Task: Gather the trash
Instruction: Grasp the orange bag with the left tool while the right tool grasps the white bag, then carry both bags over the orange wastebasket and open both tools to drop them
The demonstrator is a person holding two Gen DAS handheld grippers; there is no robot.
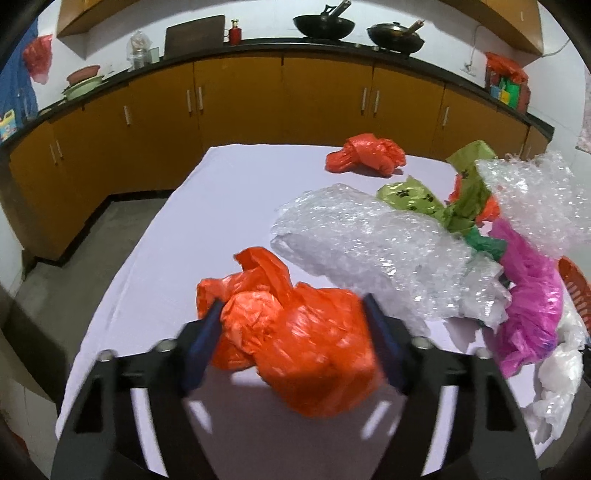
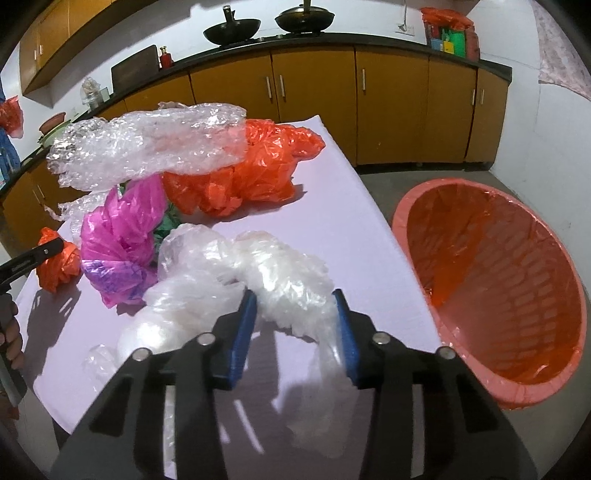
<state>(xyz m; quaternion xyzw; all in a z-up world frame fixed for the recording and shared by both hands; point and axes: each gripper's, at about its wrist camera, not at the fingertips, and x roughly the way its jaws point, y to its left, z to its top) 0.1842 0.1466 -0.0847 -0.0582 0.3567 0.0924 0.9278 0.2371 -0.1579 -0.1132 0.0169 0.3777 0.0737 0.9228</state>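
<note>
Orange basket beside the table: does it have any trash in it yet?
Empty as far as visible: the right wrist view shows only the orange liner inside the basket; the trash remains on the table.

Home kitchen: woks (image 1: 323,25), black countertop (image 1: 258,46), yellow cabinets (image 1: 236,103).

- Both views are evenly and fairly brightly lit by indoor light from above.
- The bubble wrap (image 1: 369,236) sparkles with small white glints; the pale table (image 1: 229,206) looks slightly washed out.
- Soft shadows of the gripper arms fall on the table toward 6 o'clock in each view.
- Strong fisheye bending curves the cabinets (image 2: 314,92); black vignette fills the corners.
- The nearest plastic and gripper parts are smeared with motion blur.
</note>
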